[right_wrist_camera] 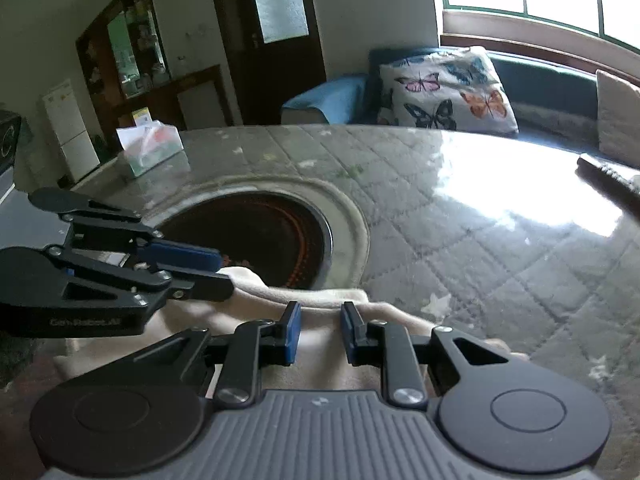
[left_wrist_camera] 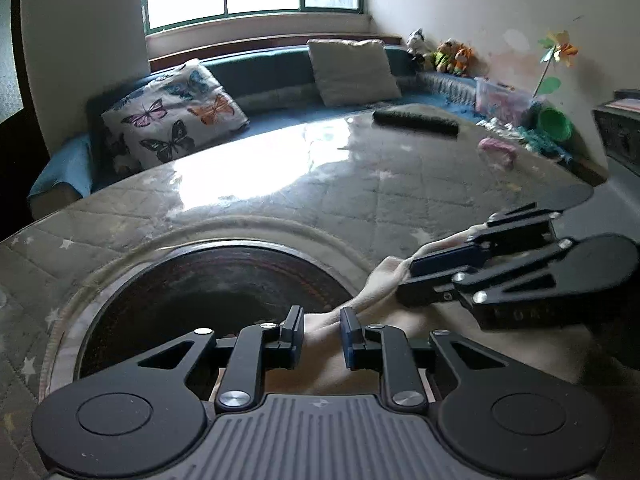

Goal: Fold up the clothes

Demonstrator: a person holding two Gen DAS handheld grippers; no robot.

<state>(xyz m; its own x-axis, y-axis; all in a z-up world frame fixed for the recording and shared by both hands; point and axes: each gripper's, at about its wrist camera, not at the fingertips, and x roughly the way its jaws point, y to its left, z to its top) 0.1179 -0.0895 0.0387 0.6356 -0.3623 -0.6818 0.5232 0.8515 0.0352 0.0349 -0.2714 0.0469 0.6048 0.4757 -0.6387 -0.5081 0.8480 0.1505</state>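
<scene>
A cream garment lies bunched at the near edge of the quilted table, beside the round dark opening. My left gripper has its jaws closed on a fold of the cream garment. My right gripper is likewise closed on the cream garment. In the left wrist view the right gripper comes in from the right, pinching the cloth. In the right wrist view the left gripper comes in from the left, pinching the cloth. The two grippers are close together.
A dark folded item and a pink item lie at the table's far side. A tissue box stands at the far left corner. A sofa with a butterfly cushion runs behind the table. Toys sit at the right.
</scene>
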